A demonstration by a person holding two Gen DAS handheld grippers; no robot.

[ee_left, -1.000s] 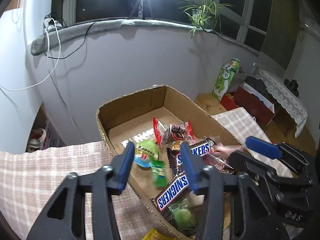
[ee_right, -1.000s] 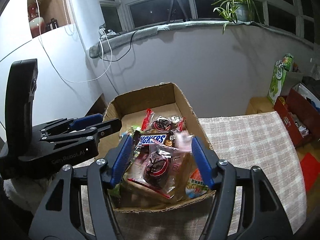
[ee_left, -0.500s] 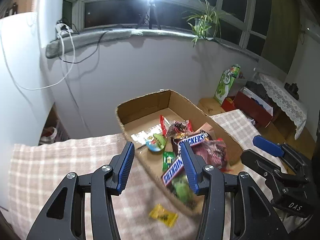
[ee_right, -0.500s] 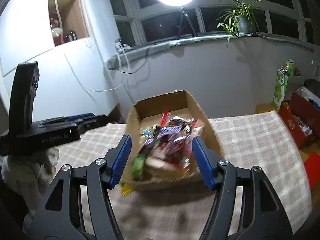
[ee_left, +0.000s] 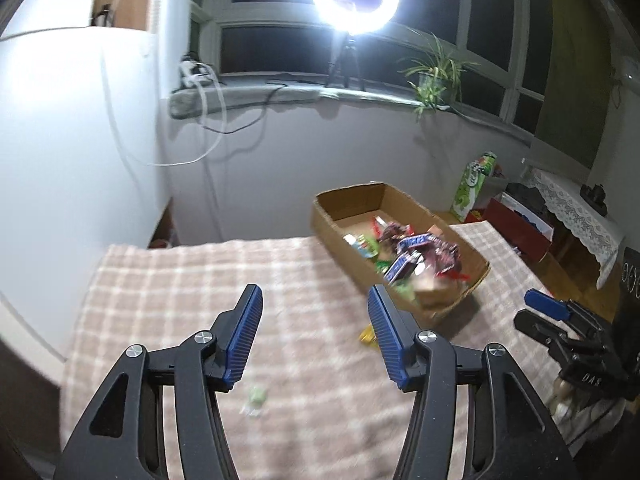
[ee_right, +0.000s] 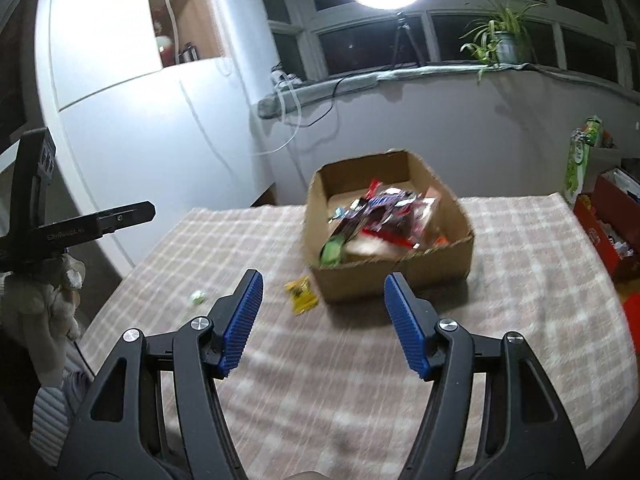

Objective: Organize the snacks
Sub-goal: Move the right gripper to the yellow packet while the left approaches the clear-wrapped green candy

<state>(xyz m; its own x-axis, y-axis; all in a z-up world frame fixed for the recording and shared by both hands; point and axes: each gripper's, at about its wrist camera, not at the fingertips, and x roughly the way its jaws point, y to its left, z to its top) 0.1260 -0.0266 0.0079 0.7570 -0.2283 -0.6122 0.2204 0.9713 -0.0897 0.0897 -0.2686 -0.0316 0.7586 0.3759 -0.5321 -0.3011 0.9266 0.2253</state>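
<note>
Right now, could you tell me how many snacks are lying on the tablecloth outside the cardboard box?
2: a yellow packet just off the cardboard box's near left corner, and a small green candy further left. Others may be hidden behind the box.

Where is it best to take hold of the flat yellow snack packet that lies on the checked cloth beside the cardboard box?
Grip the flat yellow snack packet across its narrower width, coming from above. It lies flat on the checked cloth, just clear of the cardboard box, so probably only a downward pinch gets at its edges.
</note>
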